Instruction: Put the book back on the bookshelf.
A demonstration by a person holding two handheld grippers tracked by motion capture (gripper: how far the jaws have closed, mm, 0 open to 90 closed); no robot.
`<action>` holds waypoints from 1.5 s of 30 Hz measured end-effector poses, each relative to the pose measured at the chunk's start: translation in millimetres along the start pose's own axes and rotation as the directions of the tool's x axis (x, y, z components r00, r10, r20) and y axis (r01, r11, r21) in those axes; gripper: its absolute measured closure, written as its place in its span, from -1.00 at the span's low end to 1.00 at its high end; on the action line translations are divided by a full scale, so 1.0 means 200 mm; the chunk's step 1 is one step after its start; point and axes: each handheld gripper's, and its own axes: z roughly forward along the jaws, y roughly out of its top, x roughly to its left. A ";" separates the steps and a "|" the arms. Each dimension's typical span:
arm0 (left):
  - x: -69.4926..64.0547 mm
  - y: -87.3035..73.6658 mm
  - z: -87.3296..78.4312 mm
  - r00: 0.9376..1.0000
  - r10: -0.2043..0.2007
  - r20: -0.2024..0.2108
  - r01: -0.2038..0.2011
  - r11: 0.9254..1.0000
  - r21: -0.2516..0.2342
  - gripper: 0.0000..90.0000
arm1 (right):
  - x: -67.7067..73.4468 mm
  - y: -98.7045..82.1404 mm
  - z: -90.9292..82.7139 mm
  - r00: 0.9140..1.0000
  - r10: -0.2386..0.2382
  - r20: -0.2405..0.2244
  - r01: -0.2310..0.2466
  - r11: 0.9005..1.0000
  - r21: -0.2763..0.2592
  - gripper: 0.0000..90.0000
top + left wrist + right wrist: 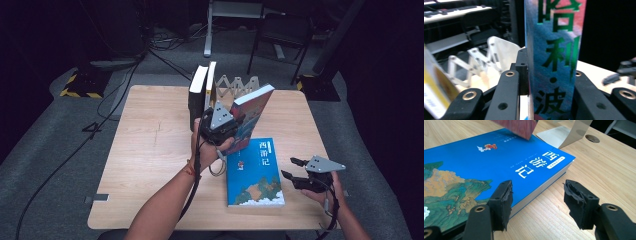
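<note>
Books: two standing (202,92), one gripped (254,112), one flat (254,172).

A thick paperback book (252,112) with a blue and red cover is lifted off the wooden table, tilted with its top end leaning up and to the right. Its blue spine (554,62), printed with large green Chinese characters, stands upright in the left gripper view. It hangs just above the far end of a flat blue book (254,172).
</note>
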 end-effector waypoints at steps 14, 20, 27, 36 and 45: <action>0.20 -0.05 -0.02 0.990 -0.017 -0.137 0.017 1.000 -0.005 0.64 | 0.01 -0.01 0.02 1.000 -0.015 -0.005 0.015 1.000 0.026 -0.10; 0.21 -0.11 -0.04 0.988 -0.018 -0.152 0.018 1.000 -0.003 0.64 | 0.02 -0.01 0.03 1.000 -0.026 -0.006 0.027 0.999 0.030 -0.10; 0.23 -0.24 -0.05 0.987 -0.067 -0.143 0.066 0.998 -0.013 0.63 | 0.02 0.00 0.03 0.999 -0.037 -0.009 0.038 0.999 0.036 -0.10; 0.21 -0.32 -0.13 0.991 -0.052 -0.125 0.050 0.999 -0.022 0.63 | 0.02 0.00 0.03 0.999 -0.041 -0.007 0.041 0.998 0.039 -0.10; 0.23 -0.38 -0.23 0.991 -0.055 -0.118 0.055 0.998 -0.009 0.59 | 0.03 0.00 0.04 0.999 -0.050 -0.015 0.051 0.998 0.048 -0.10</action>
